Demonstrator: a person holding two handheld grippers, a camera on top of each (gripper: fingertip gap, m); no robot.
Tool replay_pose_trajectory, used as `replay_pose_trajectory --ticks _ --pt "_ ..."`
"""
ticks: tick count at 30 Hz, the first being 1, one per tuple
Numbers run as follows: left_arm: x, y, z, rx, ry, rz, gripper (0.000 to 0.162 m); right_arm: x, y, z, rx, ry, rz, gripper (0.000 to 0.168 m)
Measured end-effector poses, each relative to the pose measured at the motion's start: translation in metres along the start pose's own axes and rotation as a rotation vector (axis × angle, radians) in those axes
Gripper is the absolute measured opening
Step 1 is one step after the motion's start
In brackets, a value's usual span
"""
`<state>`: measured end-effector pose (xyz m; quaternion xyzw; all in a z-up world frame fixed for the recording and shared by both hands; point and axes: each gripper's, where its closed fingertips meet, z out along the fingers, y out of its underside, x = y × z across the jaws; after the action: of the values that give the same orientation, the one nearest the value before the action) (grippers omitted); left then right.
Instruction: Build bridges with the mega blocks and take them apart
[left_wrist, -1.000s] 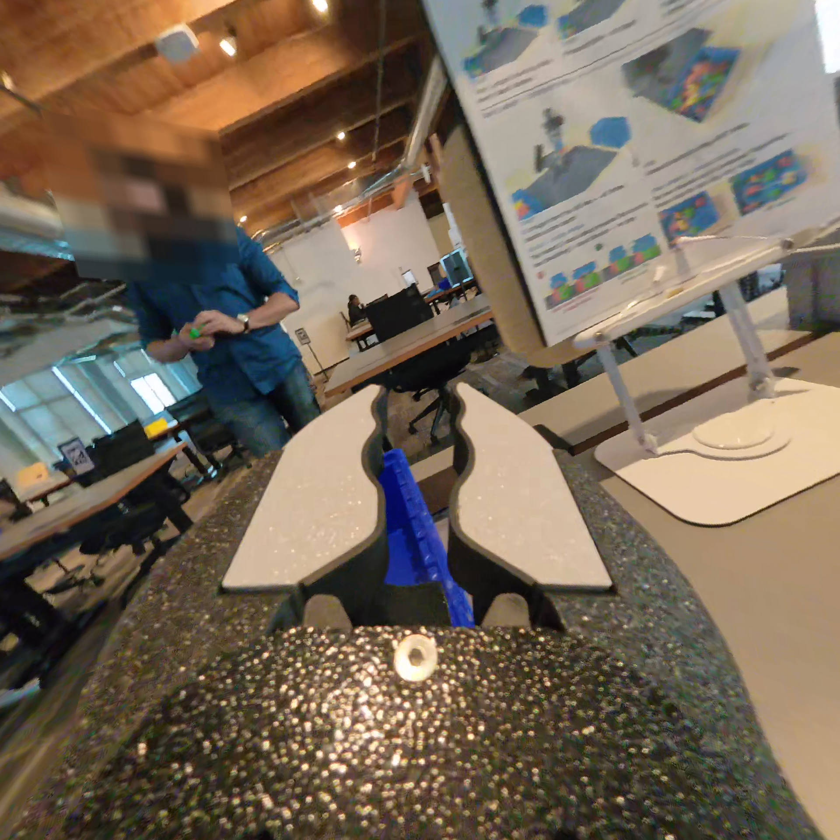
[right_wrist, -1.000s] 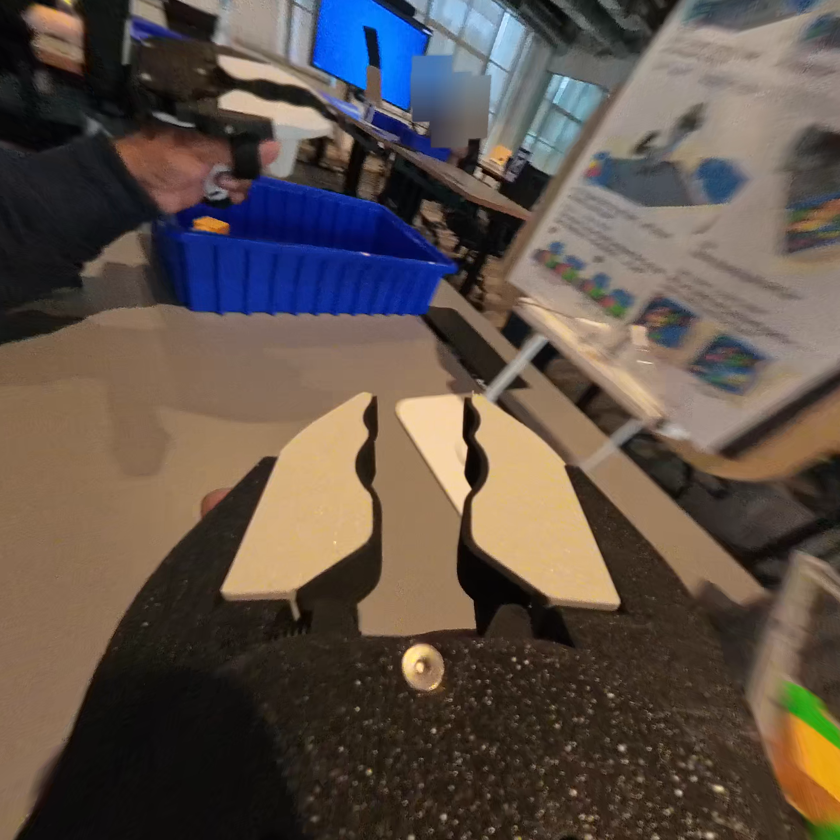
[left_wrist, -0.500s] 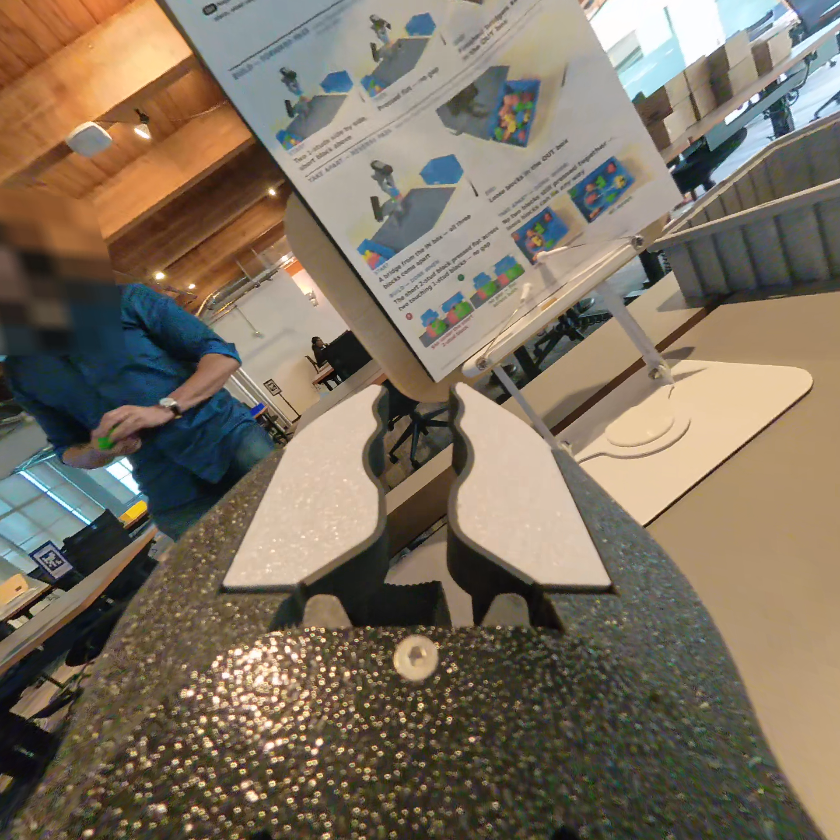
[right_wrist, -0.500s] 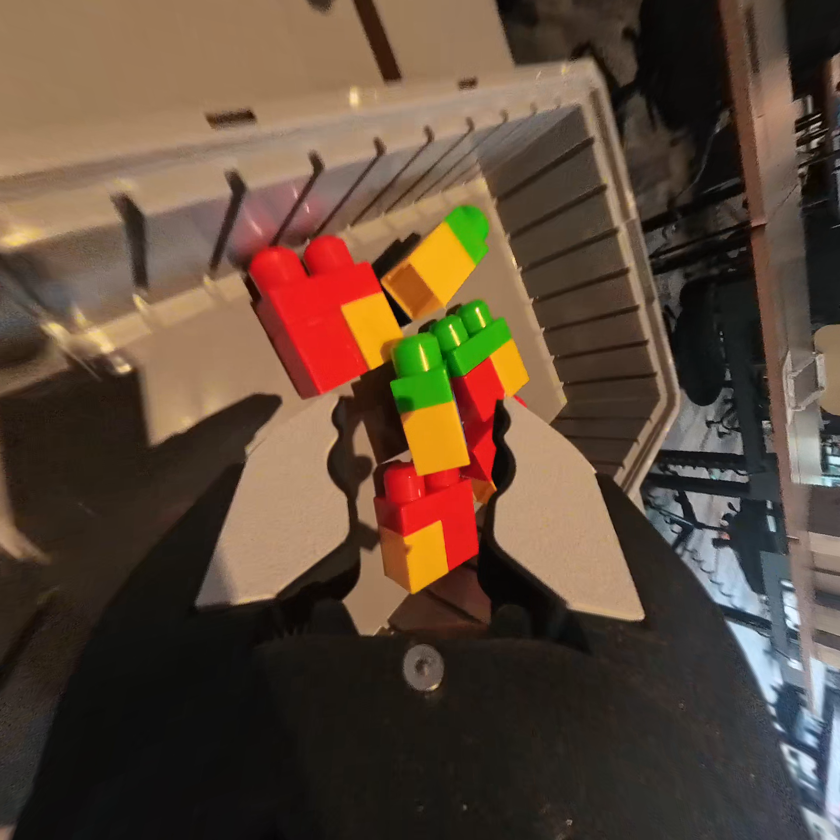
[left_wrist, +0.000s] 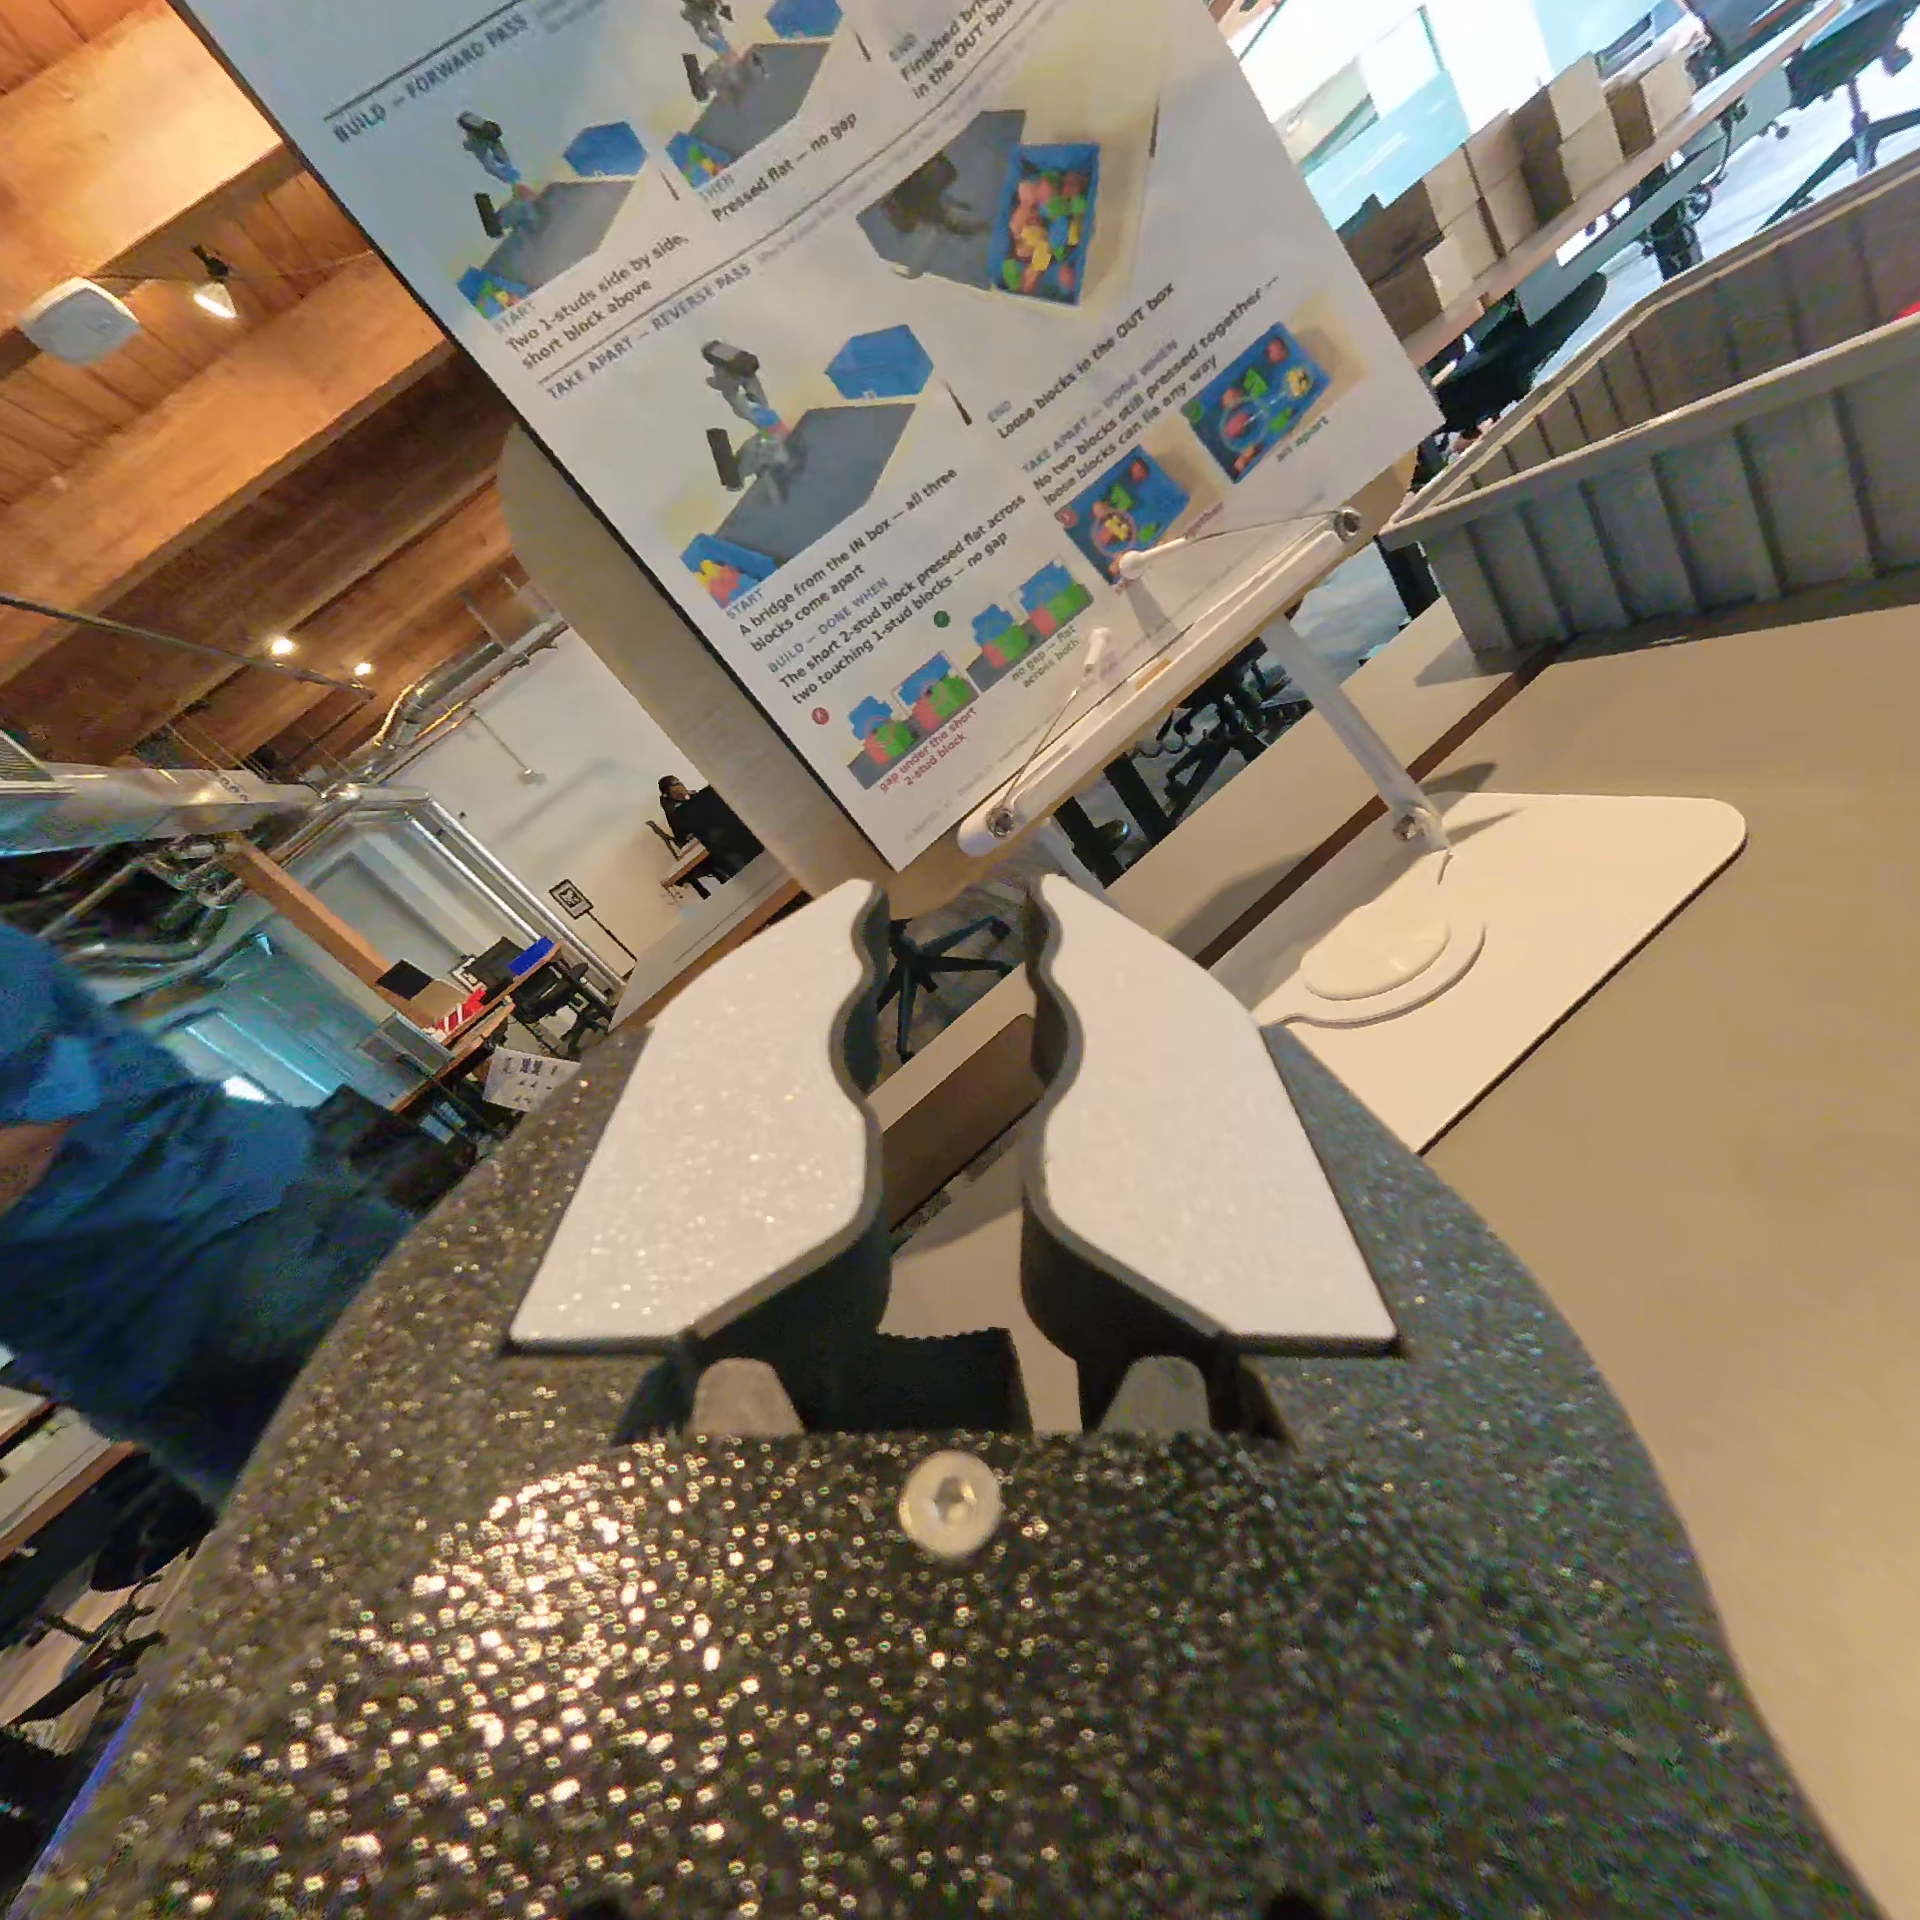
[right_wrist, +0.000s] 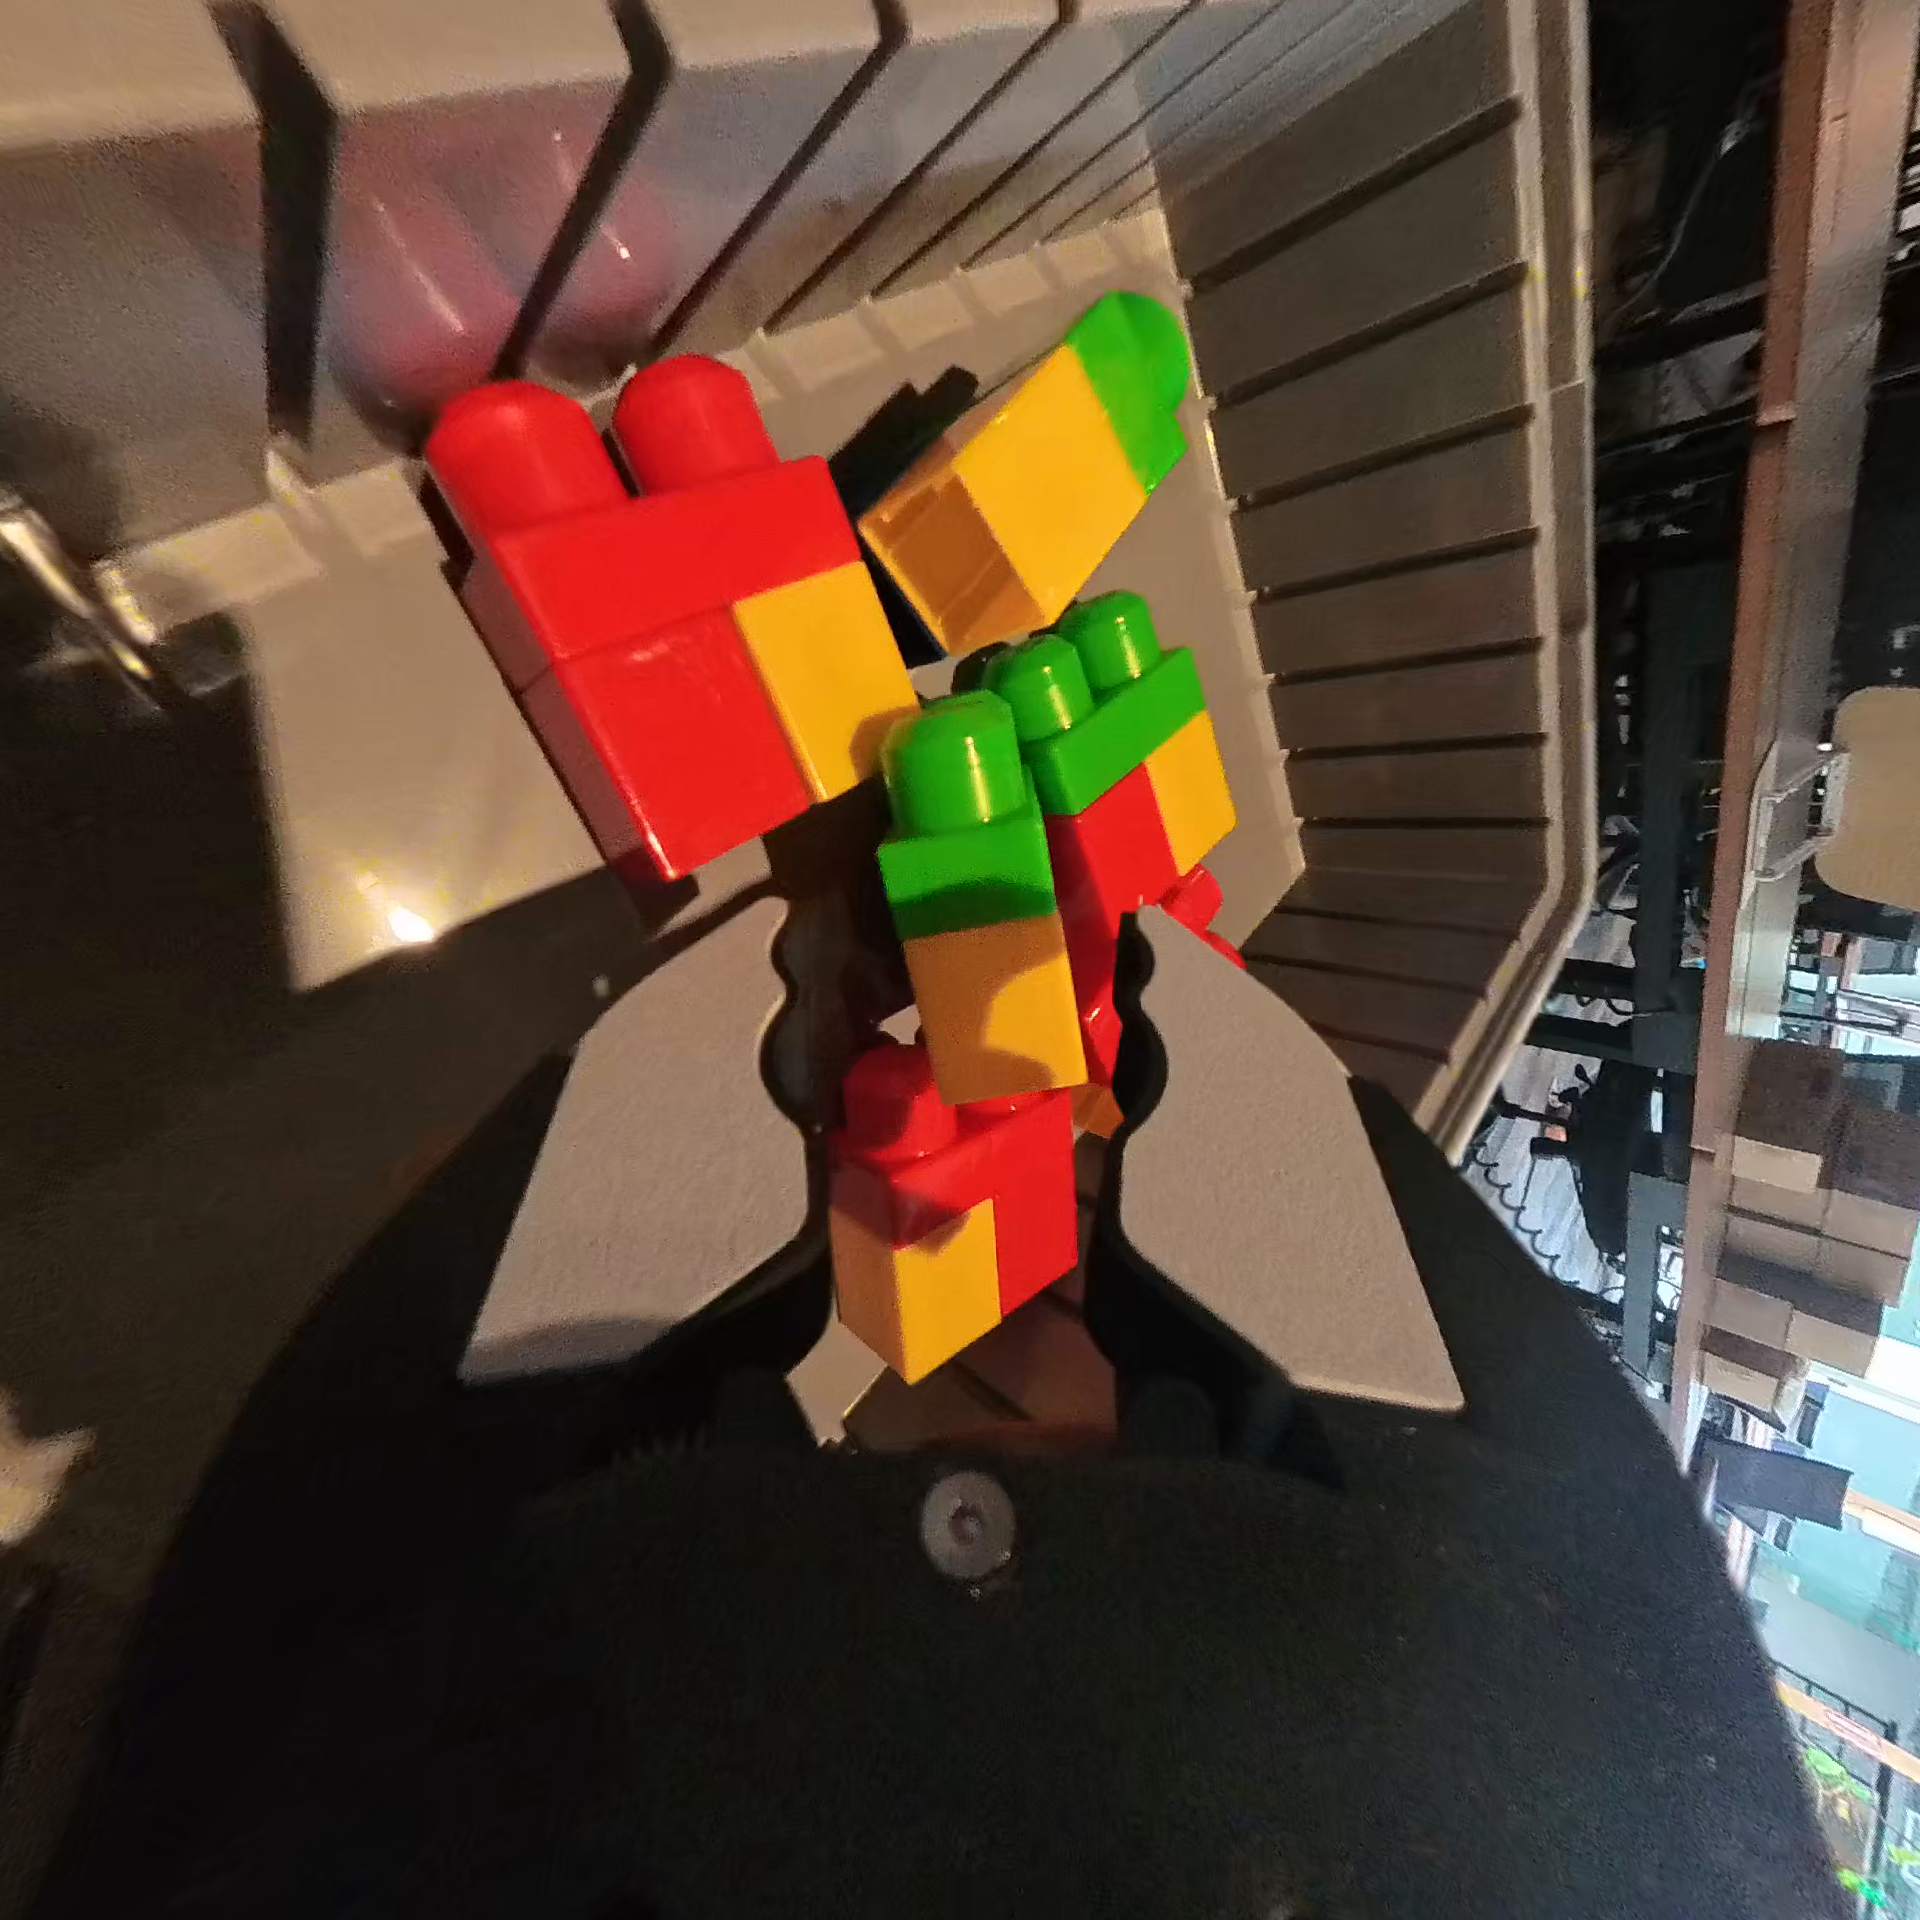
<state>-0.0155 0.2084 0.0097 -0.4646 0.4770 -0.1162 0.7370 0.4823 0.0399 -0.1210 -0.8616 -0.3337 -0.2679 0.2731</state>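
In the right wrist view my right gripper (right_wrist: 961, 920) hangs over the grey bin (right_wrist: 1382, 623), jaws wide open. Several joined blocks lie in the bin. A green-on-yellow stack (right_wrist: 977, 935) stands between my fingertips, with a gap between it and the left finger (right_wrist: 665, 1174), so it is not gripped. A red-and-yellow piece (right_wrist: 945, 1216) lies deeper between the fingers. A red two-stud bridge (right_wrist: 665, 623), a yellow-and-green piece (right_wrist: 1029, 488) and a green-topped bridge (right_wrist: 1122, 748) lie beyond. In the left wrist view my left gripper (left_wrist: 956, 904) is open and empty above the table.
An instruction board (left_wrist: 883, 364) on a white stand (left_wrist: 1455, 914) is ahead of the left gripper. The grey bin (left_wrist: 1714, 468) is at the right of that view. A person in a blue shirt (left_wrist: 125, 1143) stands at the left. The grey tabletop (left_wrist: 1662, 1247) lies to the right. The grippers' ends are close to 55 centimeters from one another. From my right tips it is roughly 5 centimeters to the red two-stud bridge (right_wrist: 665, 623); from my left, 50 centimeters.
My right gripper swung from over the table to above the grey bin, opened wide and came closer to the blocks. My left gripper turned right, toward the board, and stayed open.
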Motion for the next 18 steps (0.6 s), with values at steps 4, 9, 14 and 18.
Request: replay_pose_trajectory --ticks 4,9,14,18 --pt "0.003 0.0 0.001 0.004 0.007 -0.007 0.024 -0.002 0.006 0.008 -0.054 -0.002 -0.041 0.059" --pt "0.008 0.001 0.002 0.005 0.016 -0.007 0.023 -0.006 0.011 0.018 -0.115 -0.006 -0.102 0.059" --pt "0.012 0.004 0.004 -0.002 0.025 -0.002 0.023 -0.002 0.015 0.022 -0.149 0.026 -0.143 0.05" --pt "0.014 0.004 0.005 -0.001 0.031 -0.007 0.022 -0.002 0.016 0.024 -0.149 0.026 -0.14 0.04"
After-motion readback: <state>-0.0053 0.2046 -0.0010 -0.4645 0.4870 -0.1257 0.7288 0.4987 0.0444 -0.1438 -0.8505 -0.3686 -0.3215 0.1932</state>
